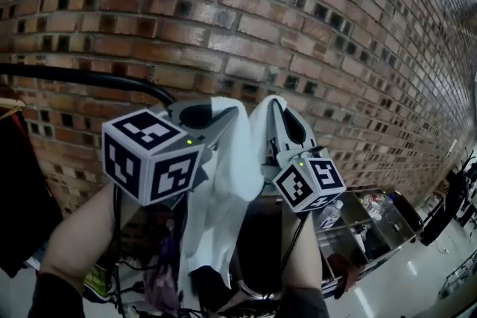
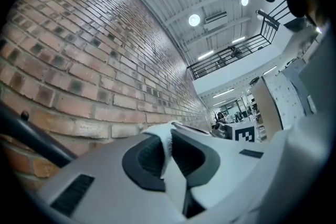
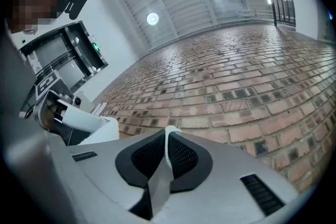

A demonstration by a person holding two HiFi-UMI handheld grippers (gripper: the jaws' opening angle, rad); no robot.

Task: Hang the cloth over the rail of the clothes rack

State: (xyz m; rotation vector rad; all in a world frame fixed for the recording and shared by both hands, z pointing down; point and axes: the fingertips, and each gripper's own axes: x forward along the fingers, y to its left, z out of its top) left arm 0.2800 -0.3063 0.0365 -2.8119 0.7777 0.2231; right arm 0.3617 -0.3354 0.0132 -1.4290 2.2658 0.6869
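Nearest the lens, the left gripper [image 1: 216, 112] is clenching one upper corner of the white cloth [image 1: 238, 160], with the fabric pinched between its pads. To hang it well, I judge both corners should be travelling level and spread apart, clearing the black rail [image 1: 82, 77] at left before lowering. The cloth is drooping slack between and below the jaws, and the right gripper [image 1: 283, 115] is clamping its other corner.

No text, brand or number was readable. Only black-and-white square marker patterns, without letters, stood on the left cube [image 1: 153, 156] and the right cube [image 1: 309, 185].
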